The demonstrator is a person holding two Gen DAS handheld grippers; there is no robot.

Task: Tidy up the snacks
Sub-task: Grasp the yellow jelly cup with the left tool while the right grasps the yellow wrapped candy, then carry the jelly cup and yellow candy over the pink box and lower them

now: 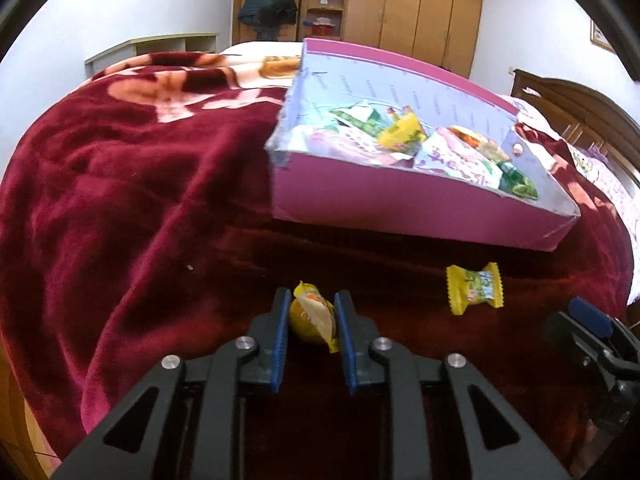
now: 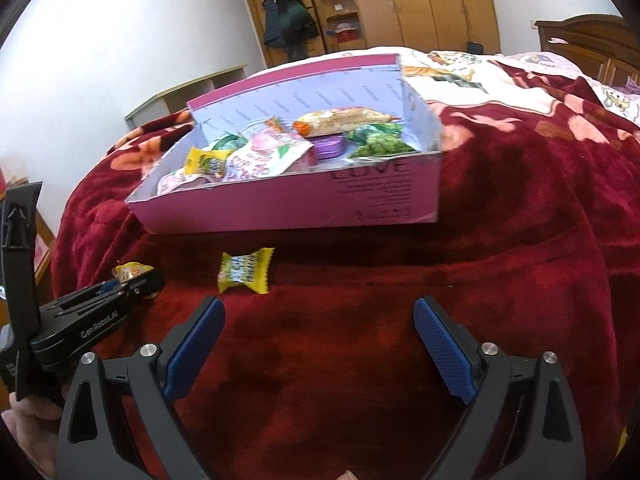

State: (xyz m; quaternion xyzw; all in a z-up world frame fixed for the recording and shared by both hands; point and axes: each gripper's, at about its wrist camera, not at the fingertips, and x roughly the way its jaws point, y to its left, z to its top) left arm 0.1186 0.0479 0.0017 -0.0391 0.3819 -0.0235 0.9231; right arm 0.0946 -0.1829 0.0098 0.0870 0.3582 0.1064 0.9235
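My left gripper [image 1: 311,300] is shut on a small yellow wrapped snack [image 1: 312,318], its blue pads pressing both sides just above the red blanket. From the right wrist view the same left gripper [image 2: 138,280] shows at the left edge with that yellow snack [image 2: 132,270] at its tip. A second yellow snack packet [image 1: 474,289] [image 2: 245,270] lies loose on the blanket in front of the pink box [image 1: 400,208] [image 2: 288,208], which holds several snack packets. My right gripper [image 2: 318,312] is open over bare blanket, nothing between its fingers. In the left wrist view its blue-padded tip shows at the right edge.
The dark red floral blanket [image 1: 120,184] covers a bed that drops off at the left. A wooden wardrobe [image 2: 420,4] with hanging jackets [image 2: 290,20] stands behind. A wooden headboard [image 2: 592,44] is at the far right. A person's hand [image 2: 28,432] holds the left gripper's handle.
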